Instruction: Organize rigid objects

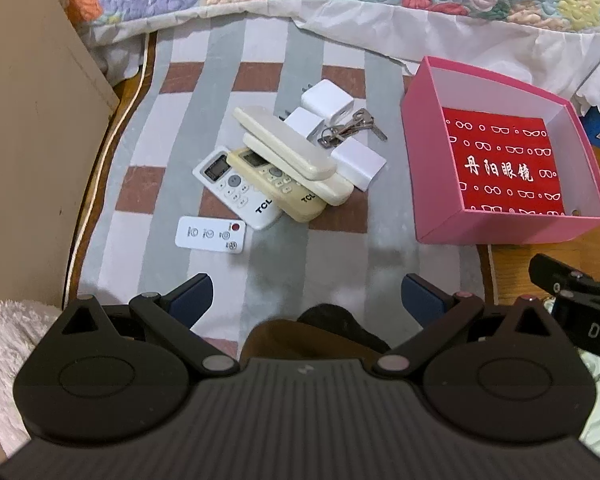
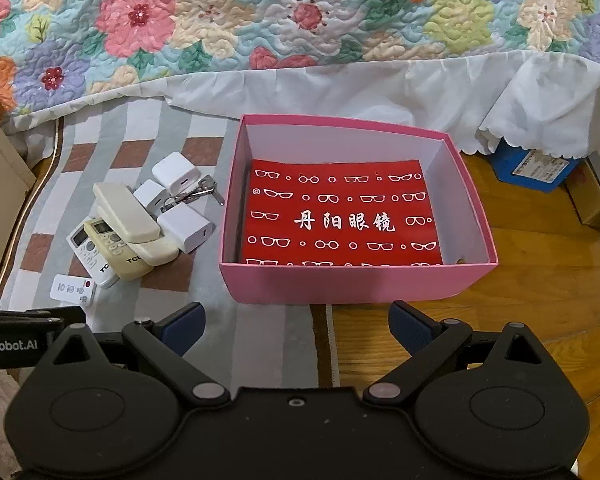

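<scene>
A pile of rigid items lies on a striped mat (image 1: 260, 80): several cream and white remote controls (image 1: 284, 148) (image 2: 126, 216), a small flat white remote (image 1: 211, 234) (image 2: 73, 289), three white charger plugs (image 1: 327, 103) (image 2: 176, 173) and a bunch of keys (image 1: 350, 128) (image 2: 196, 194). To their right stands an open pink box (image 1: 432, 120) (image 2: 340, 286) with a red glasses-print cloth on its floor. My left gripper (image 1: 306, 294) hangs open above the mat, short of the pile. My right gripper (image 2: 296, 322) is open just before the box's near wall. Both hold nothing.
A bed with a floral quilt (image 2: 260, 20) and white skirt runs along the back. A beige cabinet side (image 1: 28, 120) stands at the left, white fleece (image 1: 4, 352) at lower left. A blue box (image 2: 534, 168) and cartons sit on the wooden floor (image 2: 520, 280) at right.
</scene>
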A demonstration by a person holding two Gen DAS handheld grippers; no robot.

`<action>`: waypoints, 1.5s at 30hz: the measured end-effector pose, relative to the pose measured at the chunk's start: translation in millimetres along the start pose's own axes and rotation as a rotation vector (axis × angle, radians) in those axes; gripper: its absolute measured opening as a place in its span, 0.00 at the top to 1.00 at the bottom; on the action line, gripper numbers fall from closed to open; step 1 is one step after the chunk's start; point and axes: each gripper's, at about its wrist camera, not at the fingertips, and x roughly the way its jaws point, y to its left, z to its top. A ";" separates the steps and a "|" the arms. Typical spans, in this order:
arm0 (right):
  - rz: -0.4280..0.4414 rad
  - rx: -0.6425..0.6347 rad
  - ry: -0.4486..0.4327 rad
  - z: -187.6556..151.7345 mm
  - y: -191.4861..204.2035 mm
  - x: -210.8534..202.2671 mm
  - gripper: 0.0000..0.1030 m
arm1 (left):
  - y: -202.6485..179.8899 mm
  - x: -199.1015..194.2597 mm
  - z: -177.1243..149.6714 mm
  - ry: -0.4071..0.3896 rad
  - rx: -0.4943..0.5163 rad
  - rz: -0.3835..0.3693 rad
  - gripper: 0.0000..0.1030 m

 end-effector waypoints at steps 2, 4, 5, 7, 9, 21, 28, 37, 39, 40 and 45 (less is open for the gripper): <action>-0.004 0.003 0.000 -0.2 0.1 0.6 0.03 | -1.2 -0.9 -0.2 -0.006 0.007 0.004 0.01; -0.006 0.002 -0.004 -0.6 1.2 0.5 0.03 | -3.7 -2.0 0.4 -0.010 0.022 0.016 0.01; -0.005 0.000 -0.004 -0.5 2.1 0.8 0.03 | -4.3 -2.3 0.5 -0.012 0.026 0.017 0.01; -0.005 -0.006 -0.004 -0.3 4.1 2.2 0.03 | -4.0 -2.5 0.5 -0.011 0.025 0.007 0.01; -0.010 -0.016 -0.005 -0.3 6.0 3.5 0.03 | -2.8 -1.5 0.0 -0.005 0.022 -0.002 0.01; 0.001 -0.042 -0.007 -1.0 12.2 1.3 0.03 | 5.3 1.2 -3.2 -0.002 0.031 0.037 0.01; -0.001 -0.045 -0.010 -1.1 11.6 0.5 0.03 | 4.7 2.7 -2.9 0.007 0.027 0.031 0.01; -0.001 -0.044 -0.010 -1.3 11.8 0.4 0.03 | 4.2 3.7 -4.4 0.004 0.024 0.034 0.01; -0.001 -0.044 -0.009 -1.4 11.7 0.3 0.03 | 4.5 3.8 -4.5 0.006 0.025 0.035 0.01; -0.001 -0.043 -0.009 -1.5 11.6 0.2 0.03 | 4.5 3.8 -4.5 0.009 0.025 0.036 0.01; -0.003 -0.044 -0.011 -1.4 12.1 0.1 0.03 | 2.5 3.8 -5.8 0.013 0.029 0.037 0.01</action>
